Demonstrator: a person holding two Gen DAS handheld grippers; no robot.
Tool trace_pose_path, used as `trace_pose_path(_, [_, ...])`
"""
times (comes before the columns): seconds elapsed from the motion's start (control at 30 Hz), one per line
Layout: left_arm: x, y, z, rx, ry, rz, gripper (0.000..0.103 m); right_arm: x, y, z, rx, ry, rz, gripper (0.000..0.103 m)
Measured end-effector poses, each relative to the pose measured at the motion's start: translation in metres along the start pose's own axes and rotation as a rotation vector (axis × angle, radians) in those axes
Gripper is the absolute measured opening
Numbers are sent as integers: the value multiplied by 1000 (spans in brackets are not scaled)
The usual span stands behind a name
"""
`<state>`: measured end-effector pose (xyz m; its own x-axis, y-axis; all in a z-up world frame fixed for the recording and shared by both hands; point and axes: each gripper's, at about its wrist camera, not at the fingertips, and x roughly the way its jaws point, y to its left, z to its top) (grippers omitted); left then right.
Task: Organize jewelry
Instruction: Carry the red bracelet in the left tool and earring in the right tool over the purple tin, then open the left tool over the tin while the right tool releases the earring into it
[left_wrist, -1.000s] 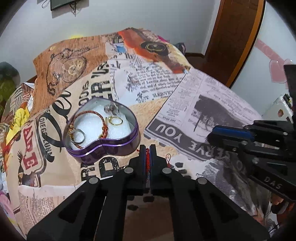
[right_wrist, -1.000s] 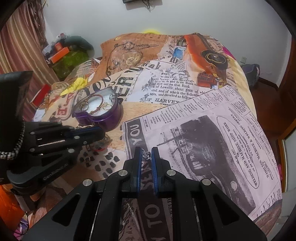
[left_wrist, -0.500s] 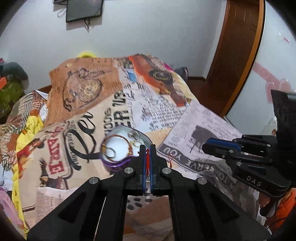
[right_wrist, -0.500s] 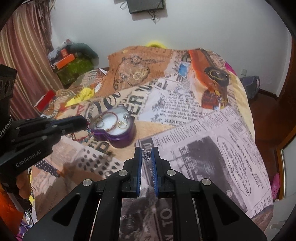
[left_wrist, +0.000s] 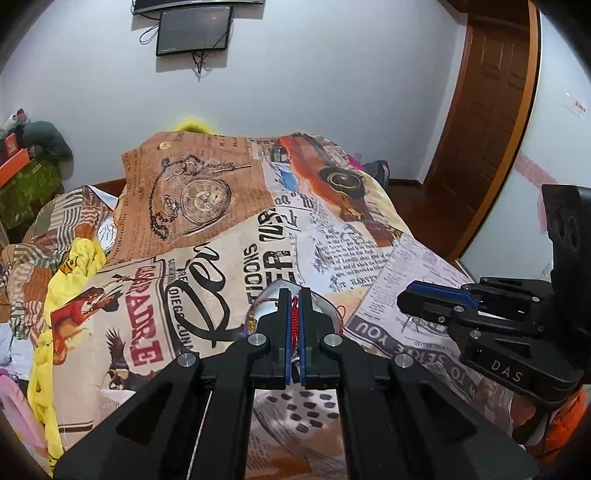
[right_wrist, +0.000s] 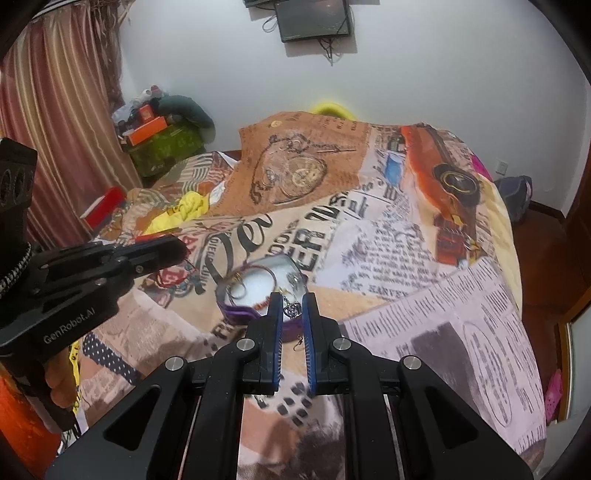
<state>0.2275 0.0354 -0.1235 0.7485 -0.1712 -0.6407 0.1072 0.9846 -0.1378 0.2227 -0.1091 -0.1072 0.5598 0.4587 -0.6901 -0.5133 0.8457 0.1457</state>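
Note:
A purple heart-shaped tin (right_wrist: 236, 312) with a white lining lies on the bed and holds a braided bracelet and rings. In the left wrist view the tin (left_wrist: 325, 306) is mostly hidden behind my fingers. My left gripper (left_wrist: 294, 295) is shut on a red beaded cord (left_wrist: 294, 325), held above the tin. My right gripper (right_wrist: 293, 302) is shut on a small silver earring (right_wrist: 293, 310) whose hook hangs below, just right of and above the tin. The left gripper (right_wrist: 177, 247) shows at the left of the right wrist view.
The bed is covered by a newspaper-print blanket (left_wrist: 295, 221). Yellow cloth (left_wrist: 55, 295) lies bunched at its left edge. Boxes and clutter (right_wrist: 159, 136) stand at the back left by a curtain. A wooden door (left_wrist: 487, 110) is on the right.
Both grippers have lifted up and back from the blanket with their items. The tin looks smaller and farther away. The right jaws stand a little wider around the earring.

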Motion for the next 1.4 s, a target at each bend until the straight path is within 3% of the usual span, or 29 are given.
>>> trace_pose_path(0.37, [21,17,6,-21,2,-3,1,30,9,9,-26,28,22,9])
trace_pose_path(1.0, [91,29,-7,-43,141,-40,1,85,7,1,-12,165,75,9])
trace_pose_path(1.4, [99,27,-11,-33,164,-42,1,98,4,-2,-6,201,77,9])
